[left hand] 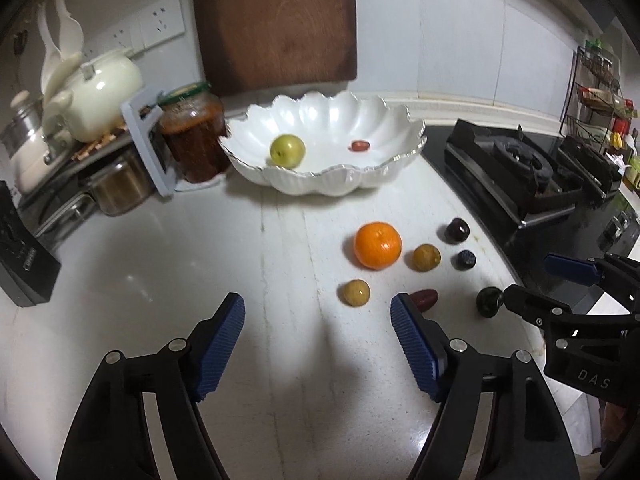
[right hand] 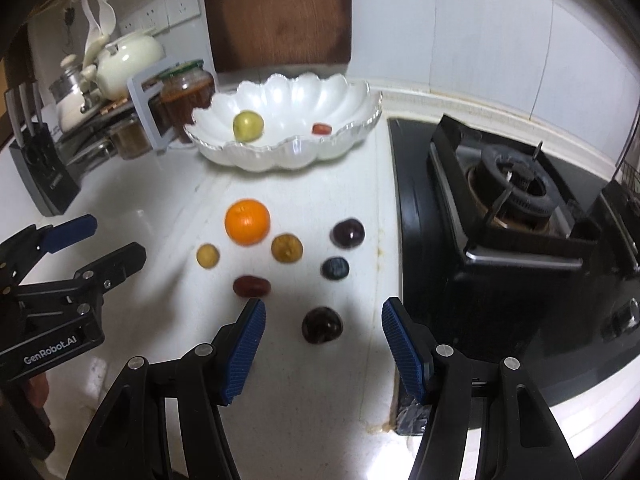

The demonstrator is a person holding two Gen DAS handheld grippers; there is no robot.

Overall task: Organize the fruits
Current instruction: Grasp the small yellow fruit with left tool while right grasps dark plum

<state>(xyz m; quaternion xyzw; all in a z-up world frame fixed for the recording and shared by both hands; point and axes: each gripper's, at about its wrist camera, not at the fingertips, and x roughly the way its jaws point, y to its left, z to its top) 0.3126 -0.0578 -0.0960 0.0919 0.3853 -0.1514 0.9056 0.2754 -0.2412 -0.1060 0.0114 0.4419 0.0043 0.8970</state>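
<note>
Counter (right hand: pixel 320 380): we see smooth, glossy white stone.
Bowl (right hand: pixel 280 156): we see glossy white glazed ceramic, scalloped.
Board (right hand: pixel 276 12): we see matt brown wood, far.
Orange (right hand: pixel 247 222): we see dimpled, slightly shiny skin.
Gripper pads (right hand: pixel 246 354): we see ribbed blue plastic on matt black arms.
Hob (right hand: pixel 516 216): we see glossy black glass, right.

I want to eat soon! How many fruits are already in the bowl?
Two: a green round fruit and a small red one lie in the white scalloped bowl. Both grippers' jaws are empty. Seven remain on the white counter, including the orange.
</note>
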